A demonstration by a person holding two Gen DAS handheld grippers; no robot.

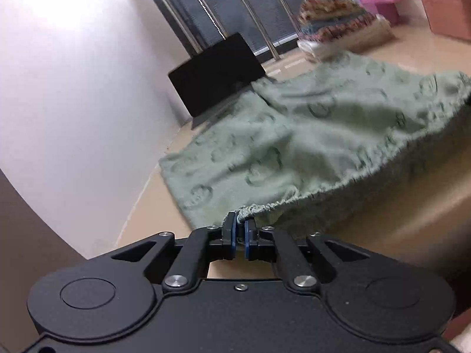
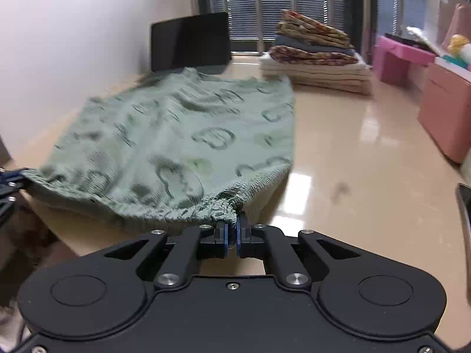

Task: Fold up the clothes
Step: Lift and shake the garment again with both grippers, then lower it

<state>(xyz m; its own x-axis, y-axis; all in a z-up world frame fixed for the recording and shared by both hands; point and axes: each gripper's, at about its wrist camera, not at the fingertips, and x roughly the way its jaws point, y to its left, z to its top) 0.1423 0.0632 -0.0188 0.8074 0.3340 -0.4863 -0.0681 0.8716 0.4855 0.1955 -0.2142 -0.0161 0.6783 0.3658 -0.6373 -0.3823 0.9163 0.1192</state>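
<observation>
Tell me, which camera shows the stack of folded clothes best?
The right wrist view: the stack sits sharp and whole on the table. In the left wrist view the stack is blurred and tilted.

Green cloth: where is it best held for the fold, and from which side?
By the two near corners of the gathered hem, from the table's near edge. The green cloth lies spread away from that edge, and each corner bunches thin enough to pinch, as both tongs do.
</observation>
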